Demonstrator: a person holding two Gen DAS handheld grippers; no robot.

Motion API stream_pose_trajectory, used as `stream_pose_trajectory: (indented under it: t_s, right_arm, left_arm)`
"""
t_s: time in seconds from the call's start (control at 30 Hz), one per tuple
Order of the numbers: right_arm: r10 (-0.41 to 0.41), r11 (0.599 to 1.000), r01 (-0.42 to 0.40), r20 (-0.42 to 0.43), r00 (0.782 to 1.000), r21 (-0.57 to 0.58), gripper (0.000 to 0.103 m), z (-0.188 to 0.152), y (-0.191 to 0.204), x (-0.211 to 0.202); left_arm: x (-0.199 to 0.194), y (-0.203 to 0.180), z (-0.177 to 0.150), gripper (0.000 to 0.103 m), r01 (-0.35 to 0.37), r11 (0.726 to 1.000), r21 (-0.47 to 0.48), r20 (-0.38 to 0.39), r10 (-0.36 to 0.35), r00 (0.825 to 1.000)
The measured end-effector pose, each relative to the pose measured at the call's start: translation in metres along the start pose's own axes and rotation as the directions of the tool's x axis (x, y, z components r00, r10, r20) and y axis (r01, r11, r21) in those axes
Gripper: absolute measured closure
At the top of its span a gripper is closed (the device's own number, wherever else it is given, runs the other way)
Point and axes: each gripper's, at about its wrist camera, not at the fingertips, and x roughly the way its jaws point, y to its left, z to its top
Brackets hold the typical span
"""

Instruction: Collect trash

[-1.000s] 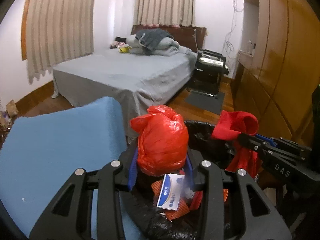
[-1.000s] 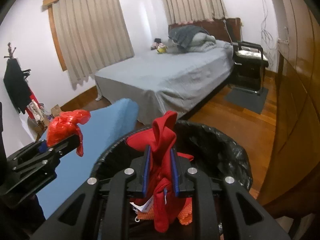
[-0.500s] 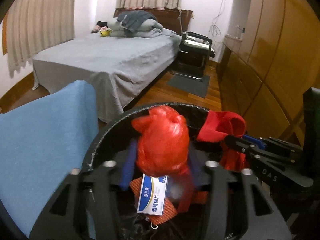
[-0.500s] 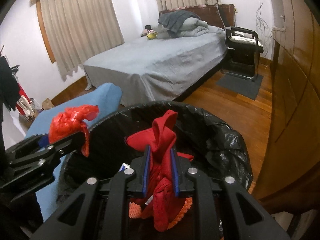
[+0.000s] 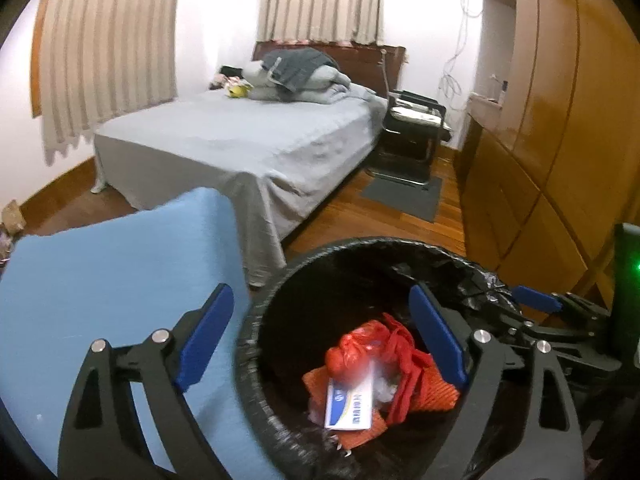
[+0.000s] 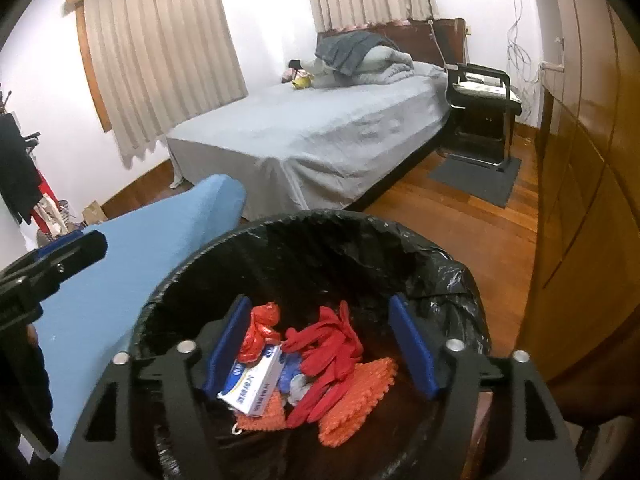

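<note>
A bin lined with a black bag (image 5: pixel 276 288) (image 6: pixel 448 276) stands below both grippers. Inside lie a red plastic bag (image 5: pixel 352 350) (image 6: pixel 260 326), a red glove (image 5: pixel 404 372) (image 6: pixel 328 354), a white and blue box (image 5: pixel 350 404) (image 6: pixel 252 386) and orange netting (image 6: pixel 356 396). My left gripper (image 5: pixel 320 334) hangs over the bin's left rim, its jaws opening wide, nothing between them. My right gripper (image 6: pixel 320 346) hovers over the bin mouth, jaws also opening and empty. The right gripper's blue fingertips (image 5: pixel 536 298) show at the right of the left wrist view.
A light blue cushioned surface (image 5: pixel 100 280) lies left of the bin. Beyond are a grey bed (image 6: pixel 320 132), a black chair (image 6: pixel 484 108) on a grey mat and wooden wardrobe doors (image 5: pixel 560 140) along the right. Wood floor (image 6: pixel 448 216) runs between bed and wardrobe.
Both grippers opened. The red plastic bag dropped from the left gripper and the red glove from the right gripper; both now lie in the bin.
</note>
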Motion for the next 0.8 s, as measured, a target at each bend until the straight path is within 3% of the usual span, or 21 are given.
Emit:
stream_pose_trajectory:
  t_s: [0.17,0.57,0.8]
  right_arm:
    - [0.015,1.0,-0.015,0.023,1.0,-0.006,0.007,-0.002,0.016,-0.029]
    - [0.087,0.995,-0.083,0.065,0.994,-0.057,0.006,-0.009,0.061,-0.094]
    - [0.111,0.99,-0.103,0.09,0.99,-0.093,0.006,-0.009,0.084,-0.126]
  left_arm:
    - [-0.032,0.007,-0.001,0.009,-0.056,0.998,-0.001,0.014,0.056,0.998]
    - [-0.121,0.015,-0.021,0.007,-0.161,0.986,-0.035,0.073,0.163,0.984]
    - [-0.159,0.016,-0.029,0.006,-0.182,0.982,-0.058,0.105,0.187,0.977]
